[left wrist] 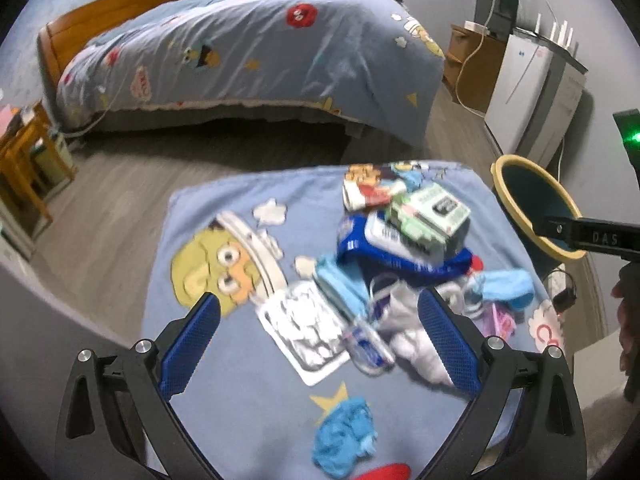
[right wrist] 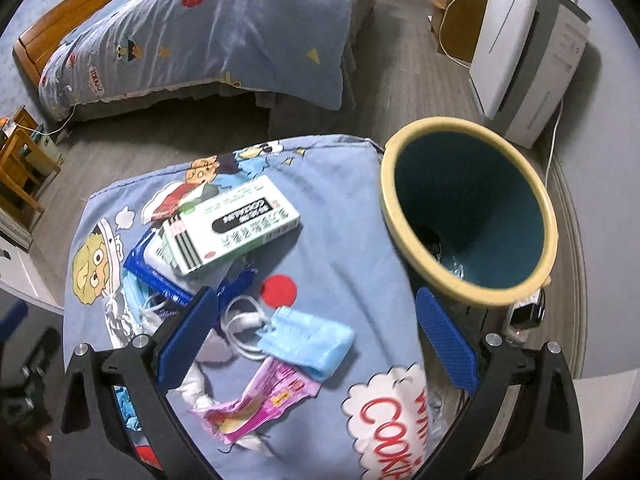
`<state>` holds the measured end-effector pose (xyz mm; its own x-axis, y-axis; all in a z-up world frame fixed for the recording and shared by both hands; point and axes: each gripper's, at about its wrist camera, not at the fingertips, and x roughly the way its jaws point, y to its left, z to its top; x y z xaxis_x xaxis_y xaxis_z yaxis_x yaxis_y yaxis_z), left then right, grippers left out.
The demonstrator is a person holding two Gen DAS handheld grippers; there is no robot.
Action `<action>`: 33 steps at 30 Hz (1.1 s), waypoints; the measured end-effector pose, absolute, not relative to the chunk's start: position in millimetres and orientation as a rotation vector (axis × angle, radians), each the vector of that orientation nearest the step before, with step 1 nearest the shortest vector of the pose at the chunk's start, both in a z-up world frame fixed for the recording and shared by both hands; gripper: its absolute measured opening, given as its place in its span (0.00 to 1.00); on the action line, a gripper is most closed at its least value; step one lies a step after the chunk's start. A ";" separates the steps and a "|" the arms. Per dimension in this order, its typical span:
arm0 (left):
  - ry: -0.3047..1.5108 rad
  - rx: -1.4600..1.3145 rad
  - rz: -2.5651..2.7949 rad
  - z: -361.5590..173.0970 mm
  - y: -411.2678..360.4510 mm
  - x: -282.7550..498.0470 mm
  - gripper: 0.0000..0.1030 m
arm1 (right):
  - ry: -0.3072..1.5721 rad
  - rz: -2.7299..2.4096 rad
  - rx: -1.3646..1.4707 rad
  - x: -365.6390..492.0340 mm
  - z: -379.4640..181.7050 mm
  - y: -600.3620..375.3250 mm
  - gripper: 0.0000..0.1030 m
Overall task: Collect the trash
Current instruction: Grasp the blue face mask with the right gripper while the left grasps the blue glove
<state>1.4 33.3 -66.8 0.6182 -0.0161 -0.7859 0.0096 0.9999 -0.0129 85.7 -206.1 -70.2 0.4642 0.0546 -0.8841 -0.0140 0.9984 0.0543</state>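
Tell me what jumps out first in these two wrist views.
A heap of trash sits on the cartoon-print blue cloth: a green-and-white carton tops it, with a folded blue face mask and a pink wrapper nearer the right gripper. The yellow-rimmed teal bin stands just right of the cloth. Both grippers hover open; a blister pack lies between the left gripper fingers.

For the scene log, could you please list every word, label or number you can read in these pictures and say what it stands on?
"COOKI", red letters cut off at the picture's edge, on the white cloud print of the blue cartoon cover.
"DAS", on the right gripper's black arm as seen from the left wrist.
Green-and-white box: printed lines, too blurred to read.
Pink wrapper, blue pack: print illegible.
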 end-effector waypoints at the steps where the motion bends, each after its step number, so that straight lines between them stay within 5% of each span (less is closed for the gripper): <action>1: 0.923 -0.023 -0.006 -73.6 33.1 -5.1 0.95 | 1.088 0.040 0.035 81.0 -72.6 -204.2 0.94; 20: 1.144 -0.038 -0.044 -141.1 35.2 -34.2 0.91 | 1.242 -0.058 0.082 82.8 -123.4 -227.0 0.92; 27: 1.273 0.004 -0.125 -167.0 17.4 -30.9 0.43 | 1.331 -0.003 0.082 90.7 -144.6 -214.8 0.56; 31: 1.267 0.032 -0.138 -167.6 11.5 -30.5 0.40 | 1.355 0.013 0.068 93.1 -151.4 -211.2 0.27; 33: 1.248 0.036 -0.138 -164.8 10.6 -30.5 0.40 | 1.348 0.025 0.079 93.6 -149.5 -211.5 0.22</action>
<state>-30.5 10.6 -164.8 0.3104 -0.0849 -0.9468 0.1246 0.9910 -0.0480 93.6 -211.5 -149.5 0.2207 0.0637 -0.9733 0.0273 0.9971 0.0715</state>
